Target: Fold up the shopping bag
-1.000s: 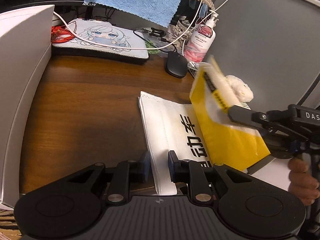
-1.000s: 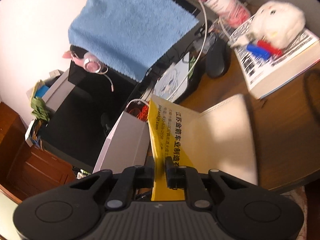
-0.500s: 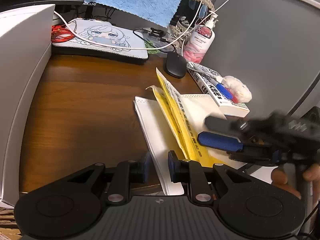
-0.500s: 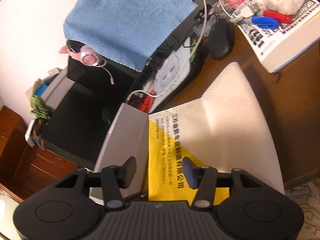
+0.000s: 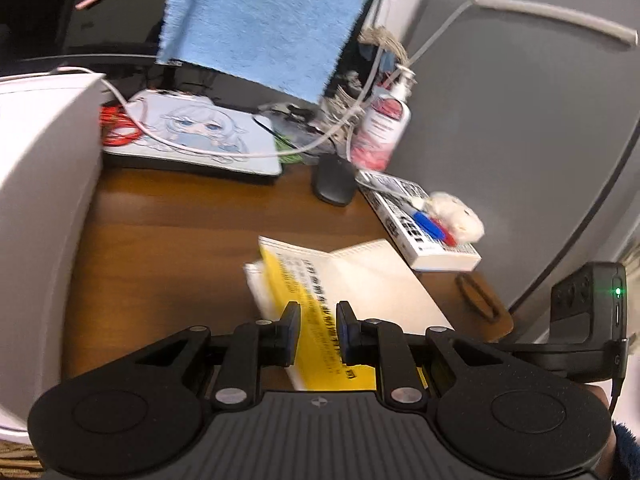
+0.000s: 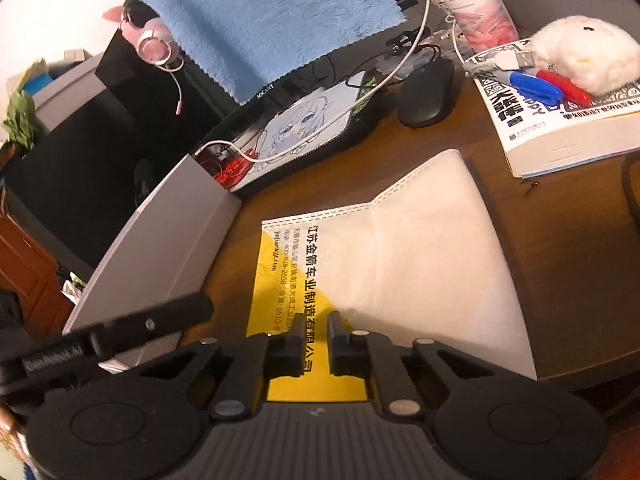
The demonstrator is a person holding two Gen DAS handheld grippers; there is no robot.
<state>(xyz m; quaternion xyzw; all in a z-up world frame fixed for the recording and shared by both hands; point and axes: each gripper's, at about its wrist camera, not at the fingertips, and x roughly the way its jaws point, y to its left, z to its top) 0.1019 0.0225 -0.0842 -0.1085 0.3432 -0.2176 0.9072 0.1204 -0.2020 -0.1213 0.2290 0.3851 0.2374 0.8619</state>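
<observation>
The left wrist view is showing our left tongs [image 5: 318, 330] with a narrow gap between the fingers, and they are gripping nothing; the yellow and white non-woven shopping bag with black printed characters [image 5: 360, 280] is lying below them on the brown wooden counter [image 5: 168, 232]. The picture is a little blurred. The bag is lying folded and nearly flat, with the yellow part near us and the white part on the right side. Beyond it, a thick black-and-white book [image 5: 416, 220] is carrying a blue pen [image 5: 430, 222] and a white fluffy toy [image 5: 456, 216].

In the right wrist view our right tongs [image 6: 316, 340] are also slightly apart and are holding nothing, just over the near yellow edge of the bag [image 6: 420, 260]. The black arm of the left tool is crossing the lower left corner. A black computer mouse [image 6: 428, 96] is resting near the far edge of the bag, well apart from it.
</observation>
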